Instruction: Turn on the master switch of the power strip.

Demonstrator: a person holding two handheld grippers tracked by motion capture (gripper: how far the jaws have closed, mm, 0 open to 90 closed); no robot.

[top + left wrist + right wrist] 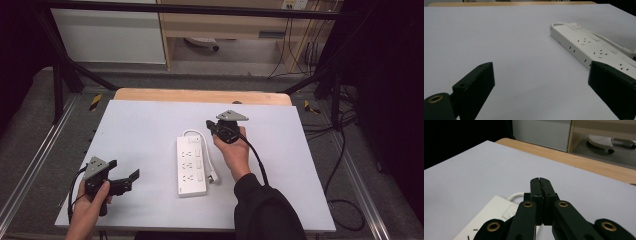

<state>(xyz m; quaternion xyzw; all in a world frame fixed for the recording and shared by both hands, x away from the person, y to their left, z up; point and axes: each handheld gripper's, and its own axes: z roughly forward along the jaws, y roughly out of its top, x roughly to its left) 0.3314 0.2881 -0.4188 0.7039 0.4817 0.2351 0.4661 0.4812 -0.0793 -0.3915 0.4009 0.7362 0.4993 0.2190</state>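
Surface (pixel 145 130): pale grey sheet over a wood top, wood edge showing at the far side.

Power strip (pixel 191 166), white, lies flat near the middle of the surface, w/ its long axis running near-to-far from the person's side; switch end points away, the bare end toward the person. Sockets face up in a row, rocker switches along its right edge. White cord (pixel 209 159) loops out of the far end and runs back down the strip's right side to a plug.

Right gripper (pixel 210 125) sits just beyond the strip's far right corner, jaws pressed together, nothing btwn them. Left gripper (pixel 125 176) is at the near left, well apart from the strip, jaws spread wide, empty, pointing toward it.

Left gripper view gives the strip's side wall w/ small slots and the red-marked switch (pixel 575 25), too small to read from the high view. Right gripper view shows the closed jaw tips over the strip's switch end; high view alone shows the whole cord run.
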